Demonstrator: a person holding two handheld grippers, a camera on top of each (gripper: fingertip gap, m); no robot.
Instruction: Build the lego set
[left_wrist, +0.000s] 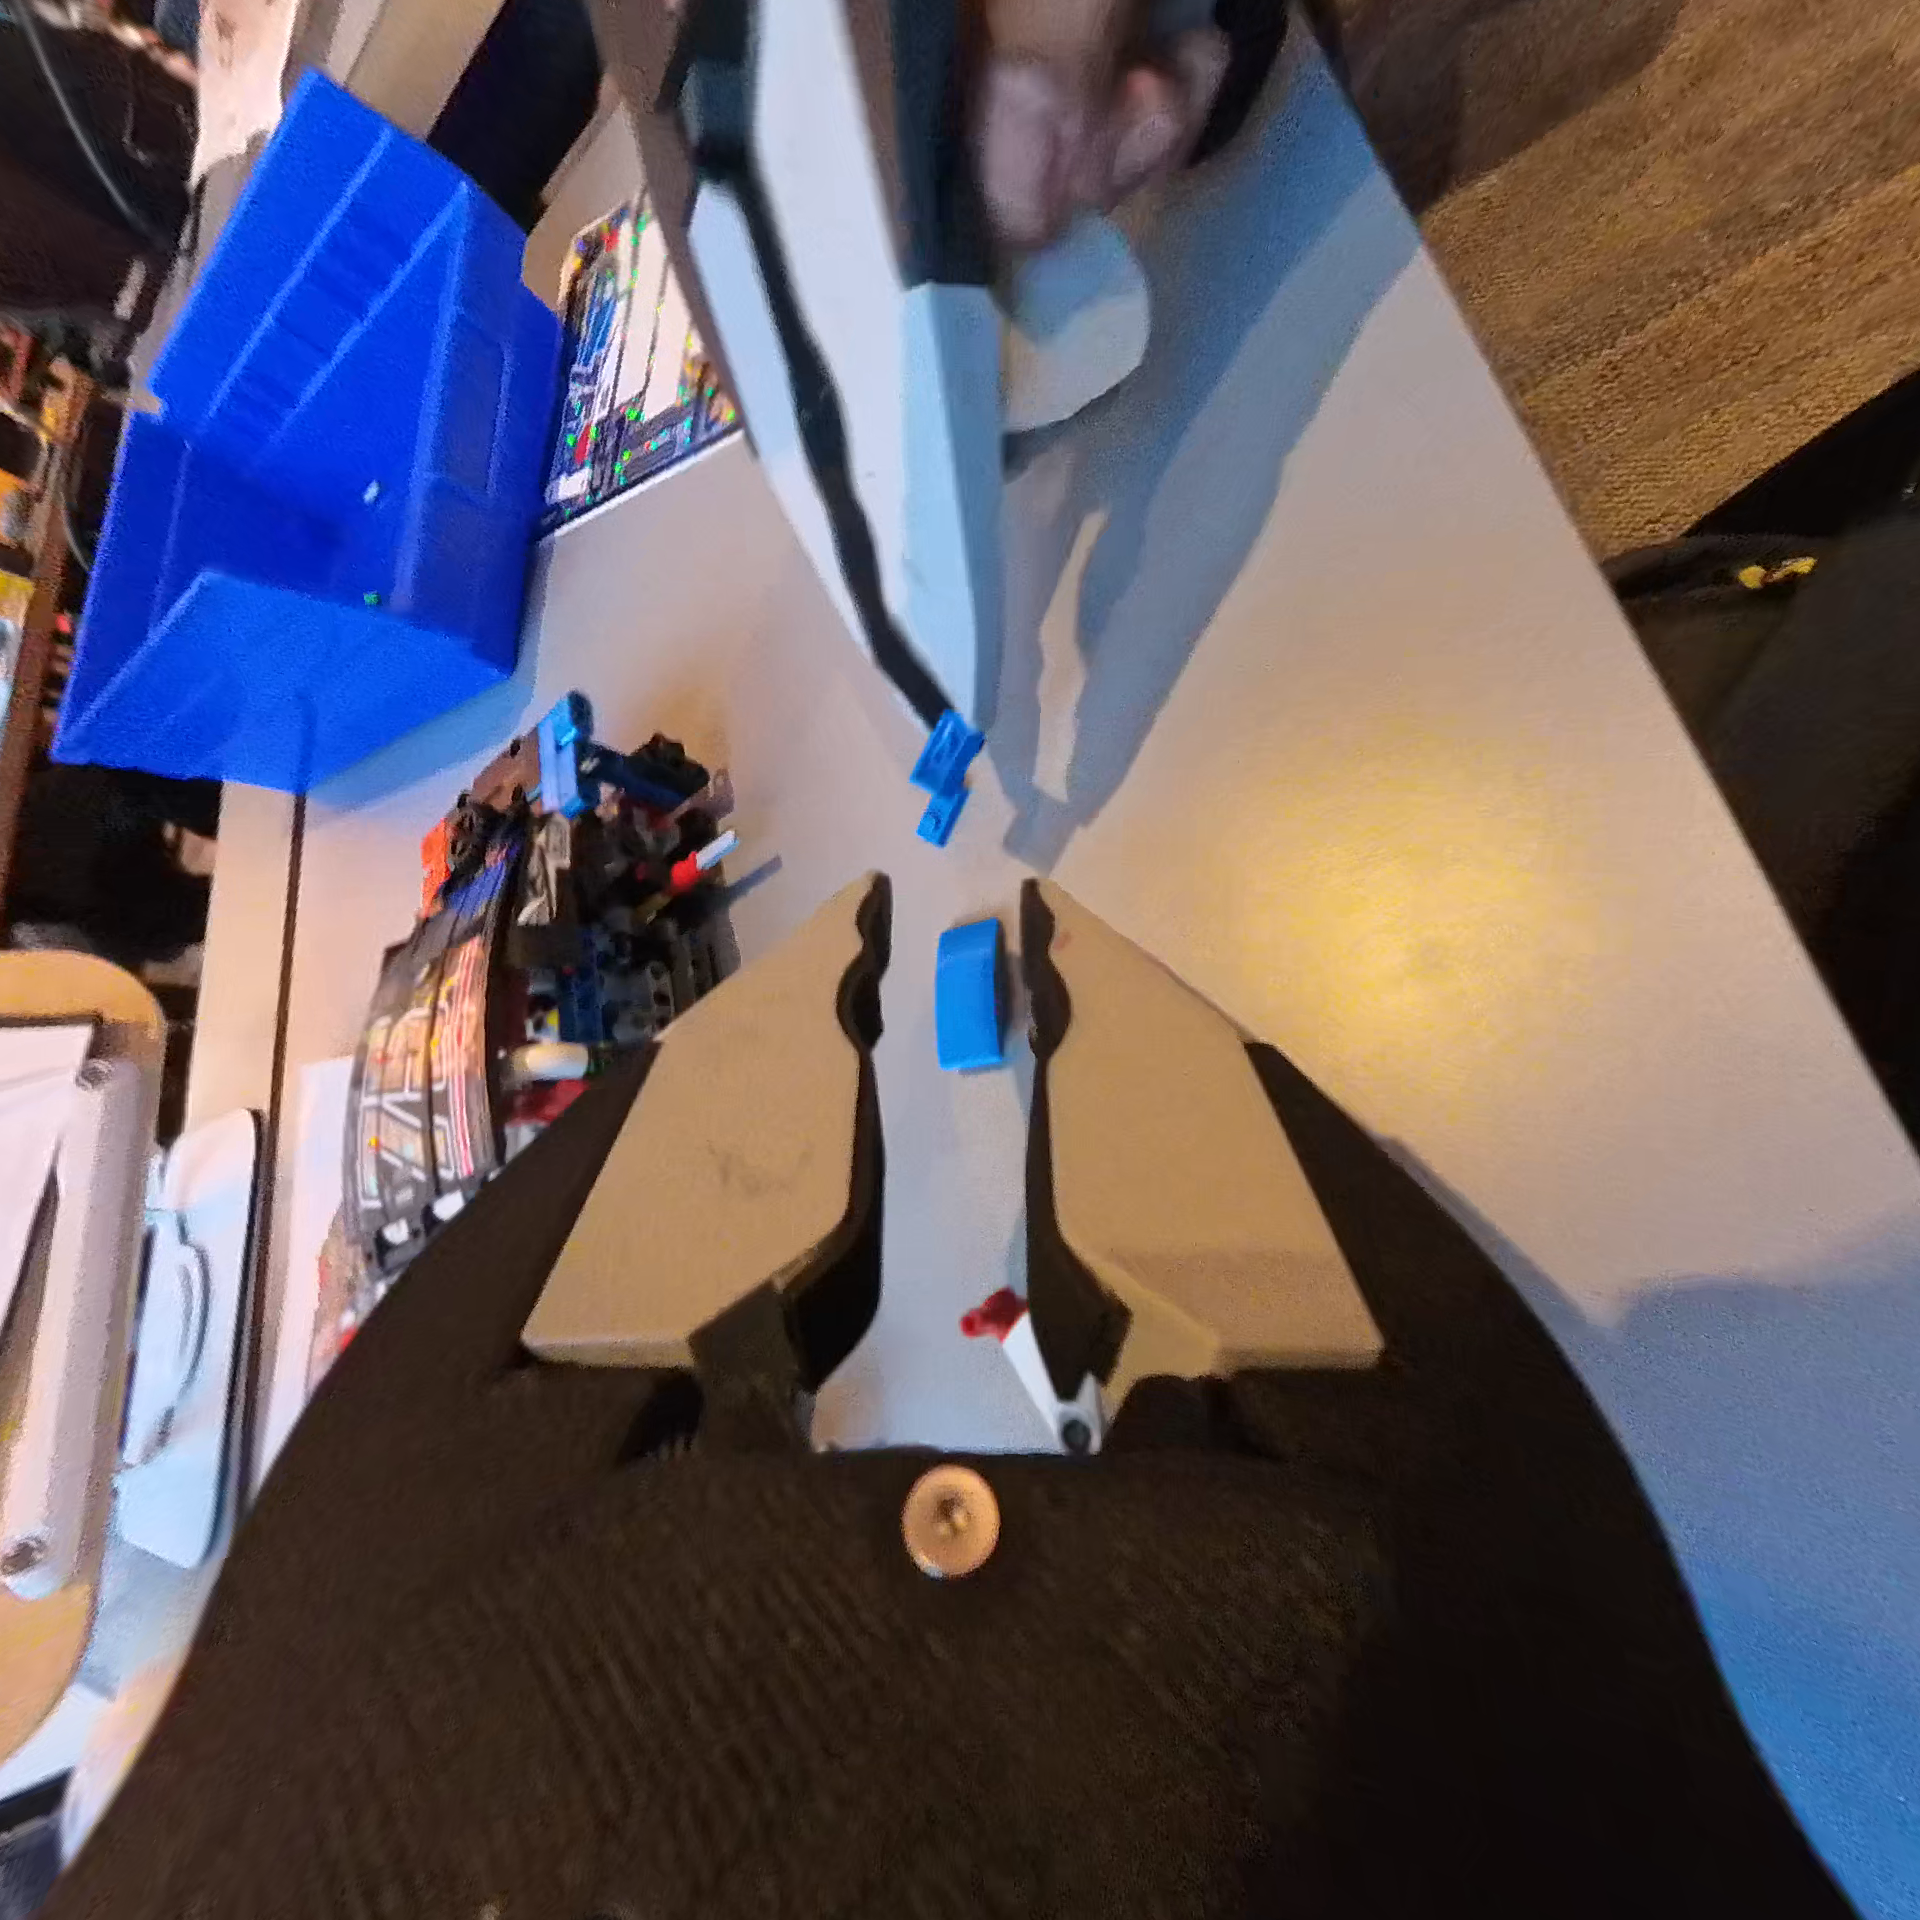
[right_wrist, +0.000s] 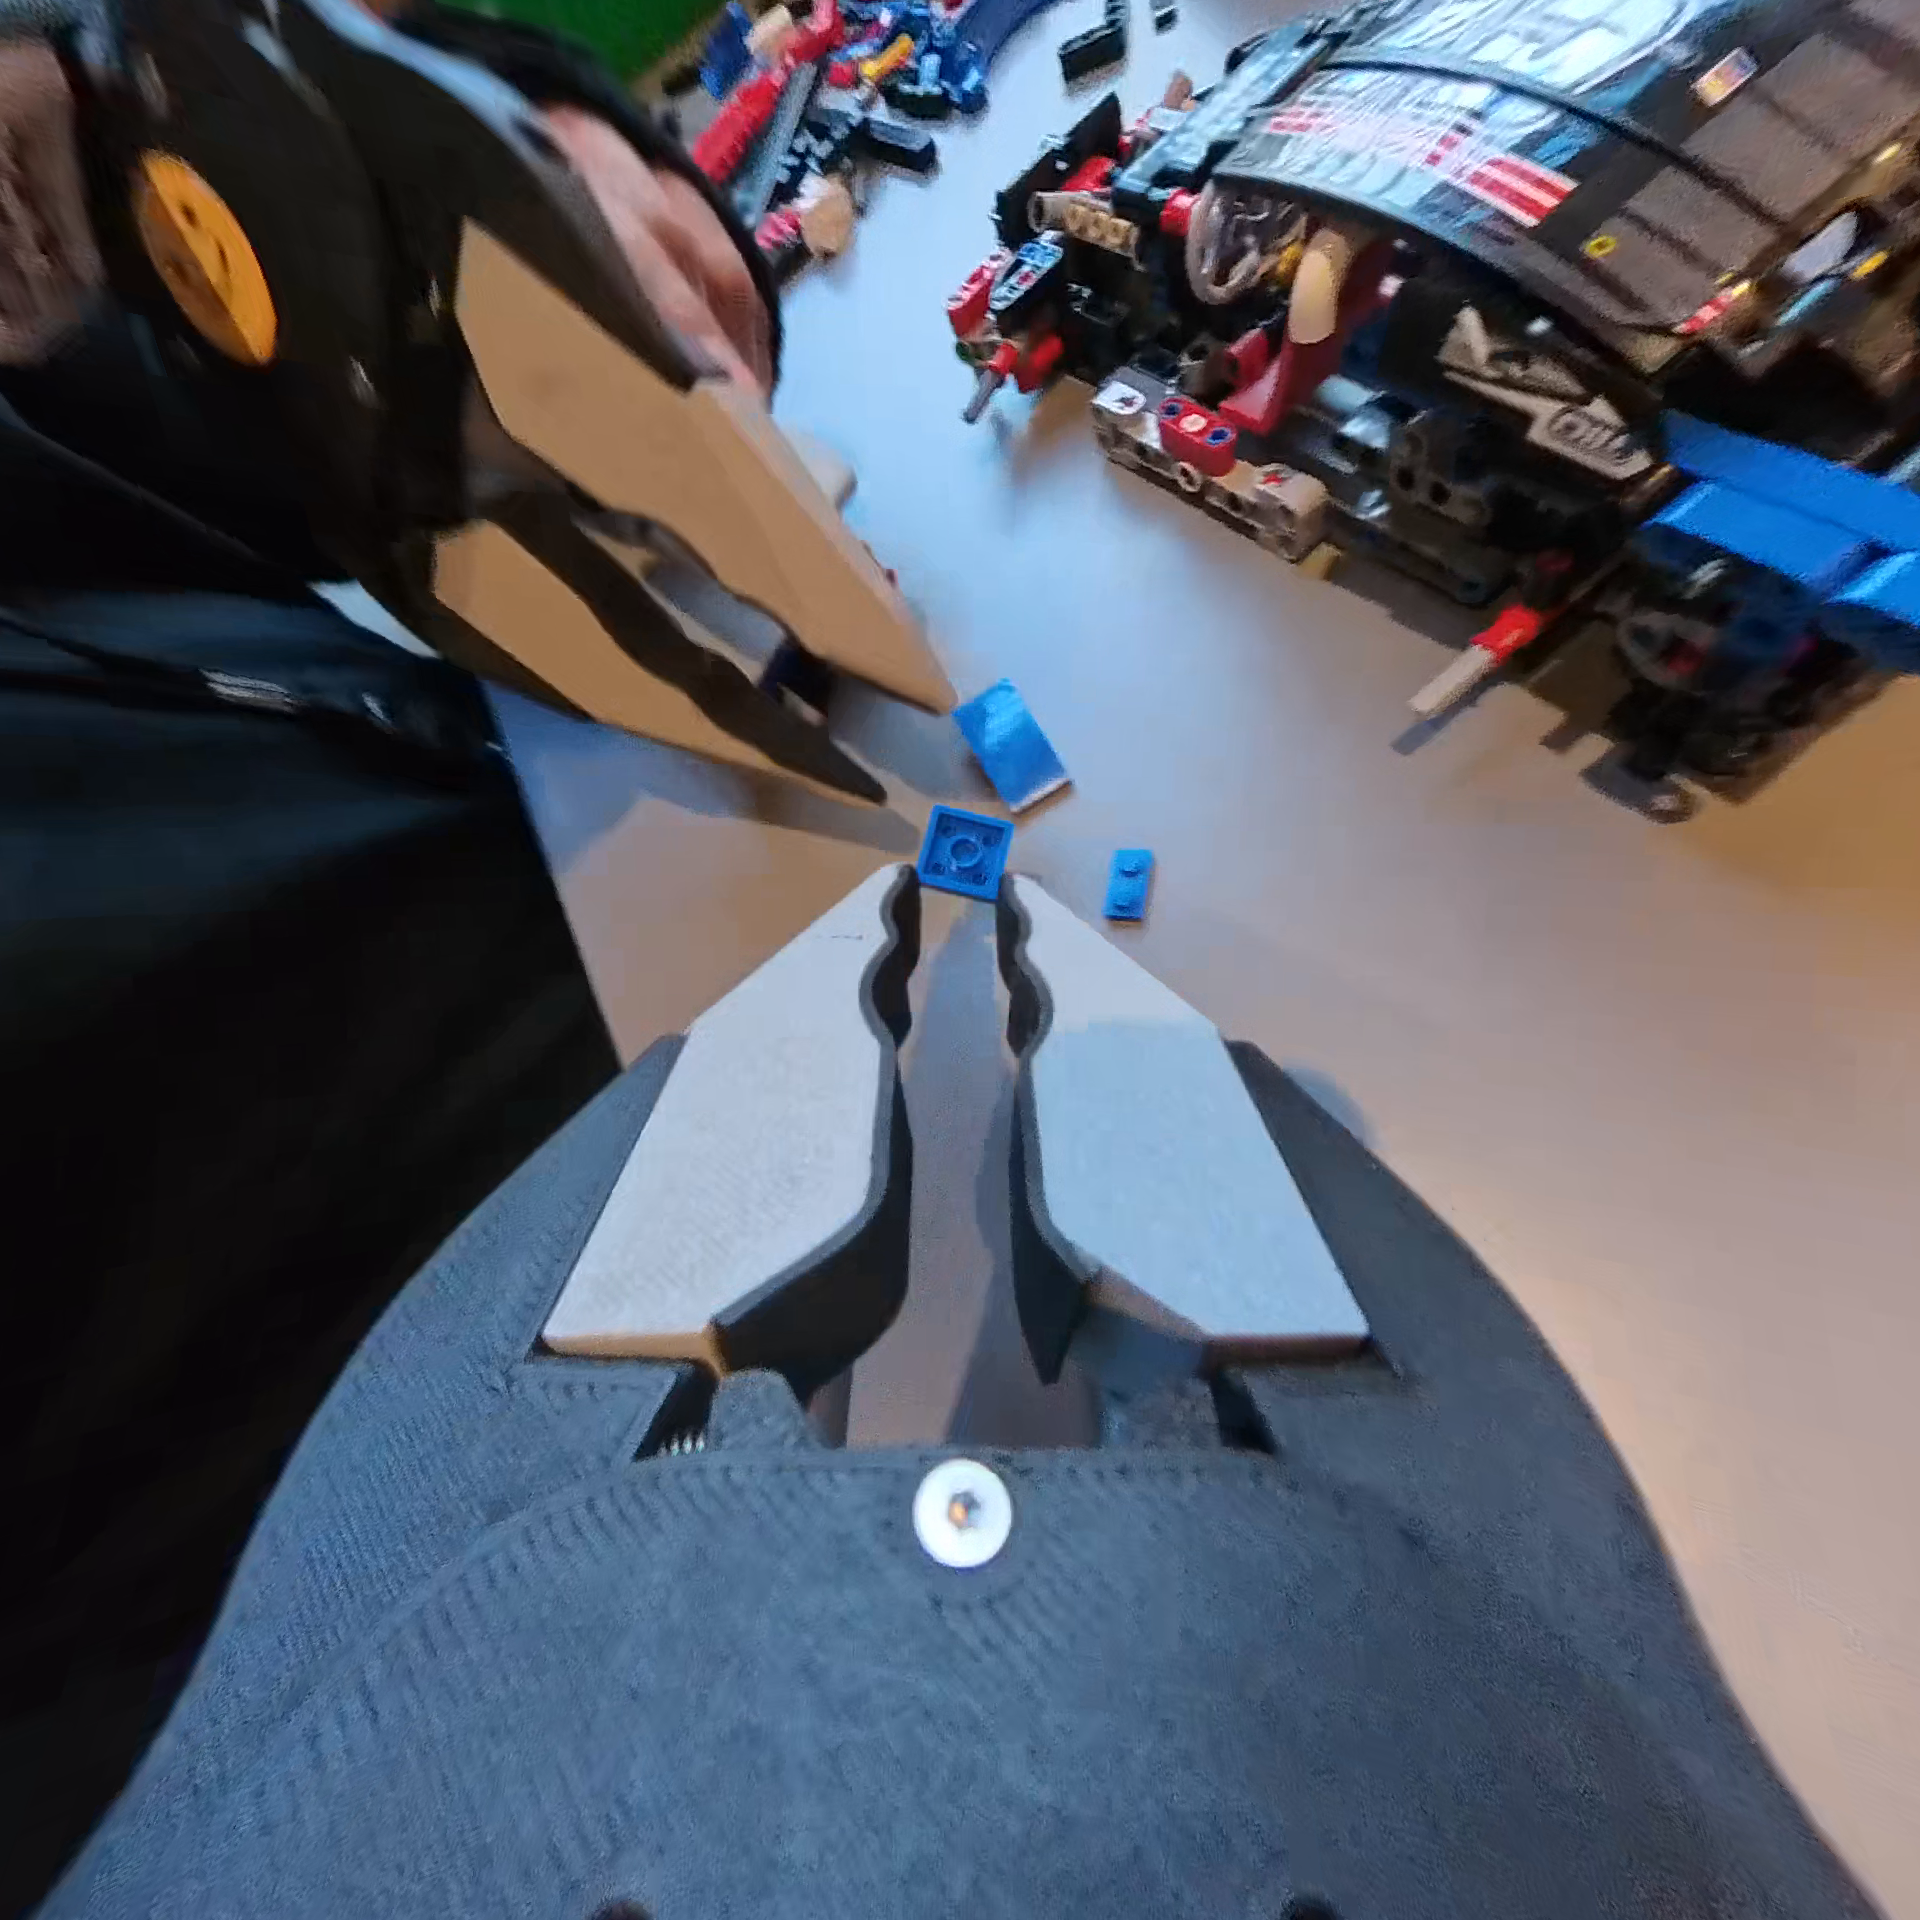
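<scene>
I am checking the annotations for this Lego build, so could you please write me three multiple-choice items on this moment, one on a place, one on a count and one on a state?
1. Where is the curved blue piece?
A. On the table between the left tongs' fingers
B. Inside the blue bin
C. On top of the car model

2. How many loose blue pieces lie on the table near the tongs' tips, not counting the held one?
A. None
B. Two
C. Five

3. What are the right tongs doing?
A. Open and empty
B. Gripping a red pin
C. Pinching a square blue plate

Answers: 1 A, it lies in the open gap; 2 B, the curved piece and a small blue plate; 3 C, the plate sits at the tips.
</scene>
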